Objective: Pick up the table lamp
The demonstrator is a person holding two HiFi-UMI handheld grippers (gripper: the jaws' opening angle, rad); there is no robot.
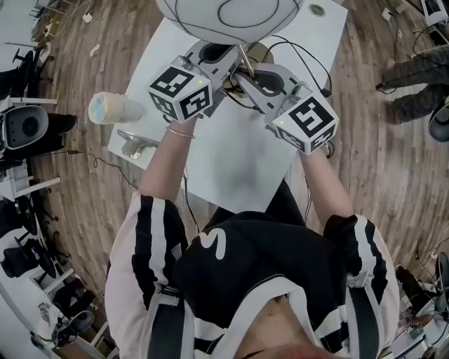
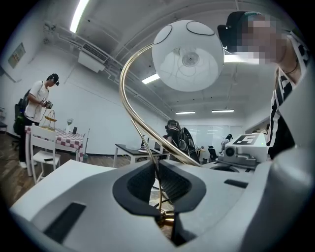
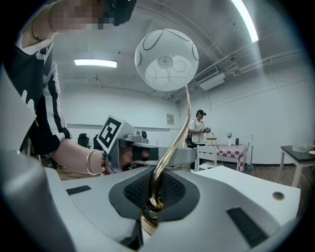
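Observation:
The table lamp has a white globe shade point(image 1: 231, 14) point(image 2: 187, 54) point(image 3: 166, 53) on a curved gold stem point(image 2: 130, 103) point(image 3: 182, 128). In the head view both grippers meet under the shade, over the far part of the white table point(image 1: 231, 161). My left gripper point(image 1: 228, 59) point(image 2: 158, 184) is shut on the thin lower part of the stem, which stands between its dark pads. From the other side, my right gripper point(image 1: 245, 73) point(image 3: 153, 192) is shut on the stem just above its brass collar. The lamp's base is hidden behind the grippers.
A black cord point(image 1: 309, 56) trails from the lamp over the table's far right. A cream roll point(image 1: 112, 109) and a metal piece point(image 1: 137, 144) lie at the table's left edge. Another person point(image 2: 39, 103) stands by a checkered table point(image 2: 64, 140). Someone's legs point(image 1: 414, 77) are on the right.

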